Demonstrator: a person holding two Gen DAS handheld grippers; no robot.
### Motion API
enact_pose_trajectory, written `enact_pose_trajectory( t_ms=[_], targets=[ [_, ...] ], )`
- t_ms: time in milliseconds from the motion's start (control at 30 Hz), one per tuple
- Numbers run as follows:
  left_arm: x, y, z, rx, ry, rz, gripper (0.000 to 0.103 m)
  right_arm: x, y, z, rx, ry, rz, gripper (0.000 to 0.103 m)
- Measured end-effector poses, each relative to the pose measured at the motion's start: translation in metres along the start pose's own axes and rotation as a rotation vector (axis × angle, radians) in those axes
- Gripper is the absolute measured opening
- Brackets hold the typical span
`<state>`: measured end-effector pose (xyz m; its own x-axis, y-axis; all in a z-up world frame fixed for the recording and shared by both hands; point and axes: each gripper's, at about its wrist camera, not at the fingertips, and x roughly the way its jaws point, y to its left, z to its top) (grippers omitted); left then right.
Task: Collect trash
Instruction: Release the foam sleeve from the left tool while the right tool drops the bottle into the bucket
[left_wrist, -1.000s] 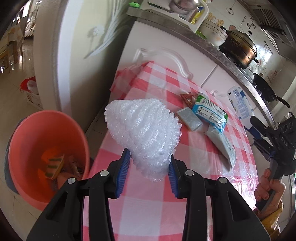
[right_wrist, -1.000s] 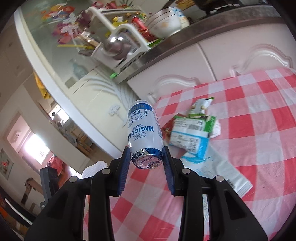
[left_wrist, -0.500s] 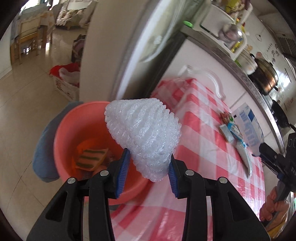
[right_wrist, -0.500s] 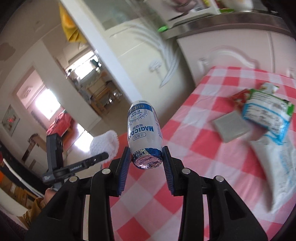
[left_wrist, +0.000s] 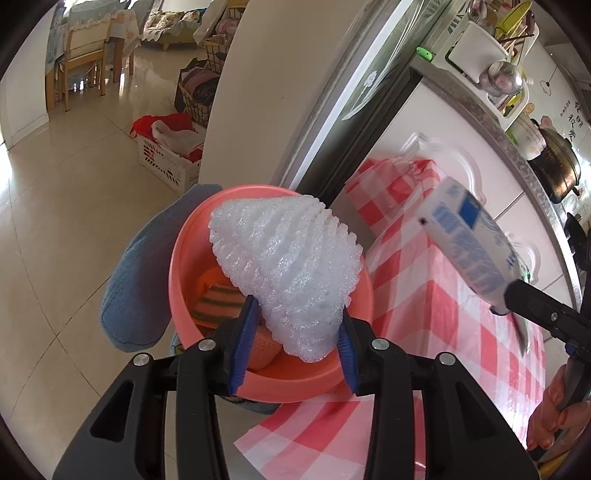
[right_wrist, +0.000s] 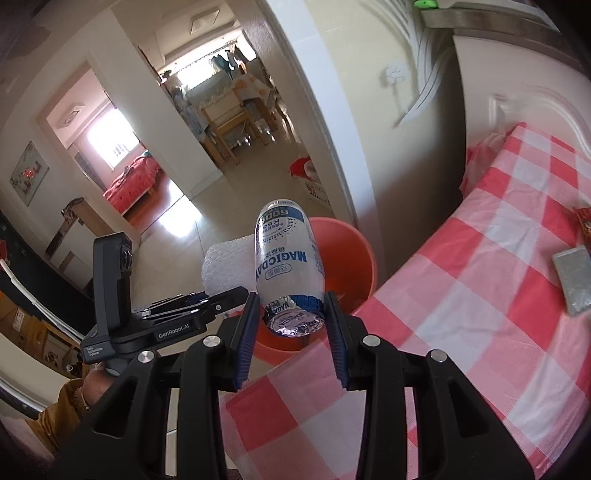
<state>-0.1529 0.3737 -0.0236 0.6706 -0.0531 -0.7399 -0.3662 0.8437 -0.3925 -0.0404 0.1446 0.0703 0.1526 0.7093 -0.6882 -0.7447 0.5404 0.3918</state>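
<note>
Left gripper (left_wrist: 293, 343) clamped on white foam net (left_wrist: 284, 273) above pink bucket (left_wrist: 184, 258); right gripper (right_wrist: 291, 332) clamped on bottle (right_wrist: 286, 266) near table (right_wrist: 480, 295).

You had a red-checked tablecloth (left_wrist: 461, 332), blue cloth (left_wrist: 136, 280) on floor, white laundry crate (left_wrist: 166, 166), steel pot (left_wrist: 557, 173) on counter, wooden chair (left_wrist: 85, 62) in bkgd.

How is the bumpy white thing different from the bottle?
The foam net is plain white, ribbed and cone-shaped; the bottle is a smooth, shiny cylinder with blue printing. The left tool grips the foam net by its narrow end; the right tool grips the bottle by its base. Both are held up near the orange bucket.
</note>
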Motion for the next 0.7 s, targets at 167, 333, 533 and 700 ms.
enact_pose_trajectory(
  t_ms=[167, 333, 533, 700],
  targets=[
    [0.004, 0.009, -0.001, -0.015, 0.007, 0.003, 0.042, 0.018, 0.001, 0.001, -0.003, 0.033, -0.010, 0.037],
    [0.010, 0.010, -0.002, -0.011, 0.015, 0.011, 0.042, 0.032, 0.003, 0.002, -0.007, 0.060, -0.025, 0.037],
    [0.017, 0.010, -0.002, -0.010, 0.033, 0.024, 0.042, 0.046, 0.005, 0.004, -0.011, 0.084, -0.034, 0.037],
    [0.025, 0.008, -0.003, 0.002, 0.057, 0.027, 0.046, 0.051, 0.005, 0.003, -0.023, 0.091, -0.048, 0.037]
  ],
)
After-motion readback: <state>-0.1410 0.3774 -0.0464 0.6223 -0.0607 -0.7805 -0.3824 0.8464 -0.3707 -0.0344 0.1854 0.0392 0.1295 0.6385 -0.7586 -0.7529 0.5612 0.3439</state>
